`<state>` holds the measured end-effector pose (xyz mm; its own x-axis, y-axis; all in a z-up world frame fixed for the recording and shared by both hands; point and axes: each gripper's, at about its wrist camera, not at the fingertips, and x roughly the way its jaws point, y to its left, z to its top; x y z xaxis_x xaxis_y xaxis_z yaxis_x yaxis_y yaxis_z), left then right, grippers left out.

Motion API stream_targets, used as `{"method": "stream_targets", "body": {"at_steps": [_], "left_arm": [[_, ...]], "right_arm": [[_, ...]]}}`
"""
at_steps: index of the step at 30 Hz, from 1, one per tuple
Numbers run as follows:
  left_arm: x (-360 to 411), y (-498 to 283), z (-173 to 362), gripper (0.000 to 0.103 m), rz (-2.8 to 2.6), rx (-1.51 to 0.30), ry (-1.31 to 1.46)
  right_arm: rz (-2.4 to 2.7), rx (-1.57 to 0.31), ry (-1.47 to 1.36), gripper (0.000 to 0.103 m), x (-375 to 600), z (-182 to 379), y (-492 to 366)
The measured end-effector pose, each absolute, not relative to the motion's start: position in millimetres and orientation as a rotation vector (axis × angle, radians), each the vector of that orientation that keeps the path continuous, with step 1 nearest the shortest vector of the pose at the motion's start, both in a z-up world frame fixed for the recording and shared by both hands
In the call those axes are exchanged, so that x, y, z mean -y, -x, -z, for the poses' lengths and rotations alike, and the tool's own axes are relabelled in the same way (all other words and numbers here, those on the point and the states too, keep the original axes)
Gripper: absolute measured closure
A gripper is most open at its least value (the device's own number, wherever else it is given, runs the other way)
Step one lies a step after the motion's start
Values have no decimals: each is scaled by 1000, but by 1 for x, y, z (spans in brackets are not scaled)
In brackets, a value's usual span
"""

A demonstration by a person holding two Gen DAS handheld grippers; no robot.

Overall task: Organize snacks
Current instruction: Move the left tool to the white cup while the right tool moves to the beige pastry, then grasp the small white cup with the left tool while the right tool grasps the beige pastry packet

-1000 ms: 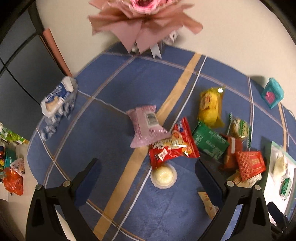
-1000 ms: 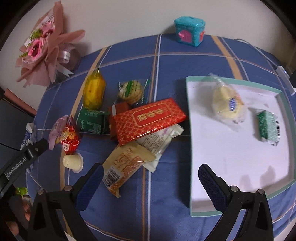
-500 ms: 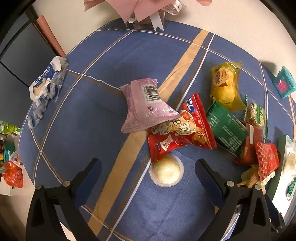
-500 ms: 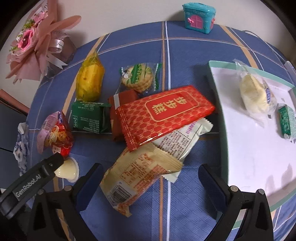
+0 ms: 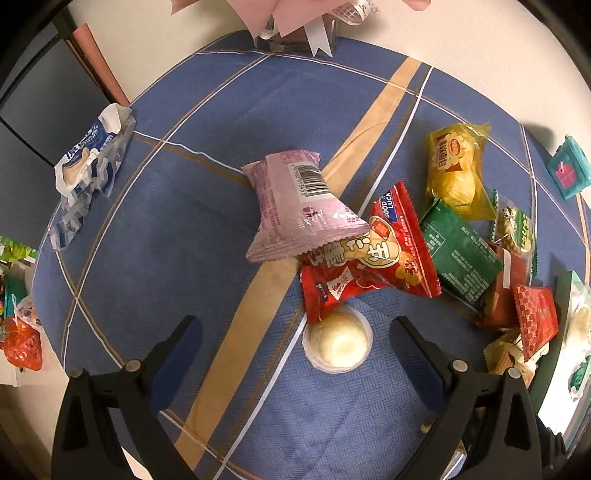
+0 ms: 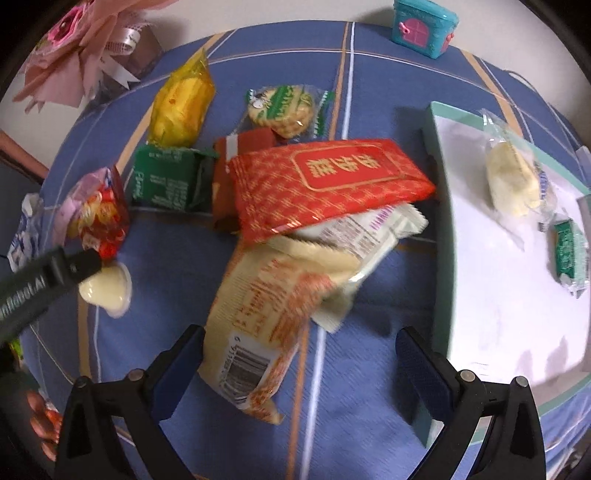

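My left gripper (image 5: 295,343) is open and empty, low over a round white jelly cup (image 5: 339,341) that lies between its fingers. Just beyond lie a red snack bag (image 5: 369,258) and a pink packet (image 5: 295,206). My right gripper (image 6: 299,350) is open and empty, its fingers on either side of the near end of a beige cracker pack (image 6: 273,314). A red patterned pack (image 6: 325,184) lies on top of a white wrapper (image 6: 369,236). The white tray (image 6: 439,221) on the right holds a bun (image 6: 513,181) and a small green packet (image 6: 569,251).
Yellow chips bag (image 6: 181,107), green box (image 6: 166,181), round cookie pack (image 6: 284,107) and dark red pack (image 6: 240,147) lie on the blue checked tablecloth (image 5: 184,240). A teal toy house (image 6: 424,29) and a pink bouquet (image 6: 85,48) stand at the back. A blue-white wrapper (image 5: 88,173) lies at the left edge.
Both grippers have moved forward and lower. The left has closed in on the jelly cup, the right on the beige cracker pack. Both stay open.
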<state>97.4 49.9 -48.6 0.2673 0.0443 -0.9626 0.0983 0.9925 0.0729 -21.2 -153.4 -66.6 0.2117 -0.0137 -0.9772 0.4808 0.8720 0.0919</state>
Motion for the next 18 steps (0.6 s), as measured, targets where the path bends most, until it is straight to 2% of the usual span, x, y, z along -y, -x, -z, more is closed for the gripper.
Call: {"method": "stream_targets", "body": {"at_steps": [11, 18], "left_arm": [[-45, -98, 53, 2, 57, -1318, -113], [-38, -100, 70, 3, 76, -1365, -93]], "right_arm": [[338, -1267, -363, 0, 150, 44, 34], [286, -1285, -418, 0, 140, 64, 17]]}}
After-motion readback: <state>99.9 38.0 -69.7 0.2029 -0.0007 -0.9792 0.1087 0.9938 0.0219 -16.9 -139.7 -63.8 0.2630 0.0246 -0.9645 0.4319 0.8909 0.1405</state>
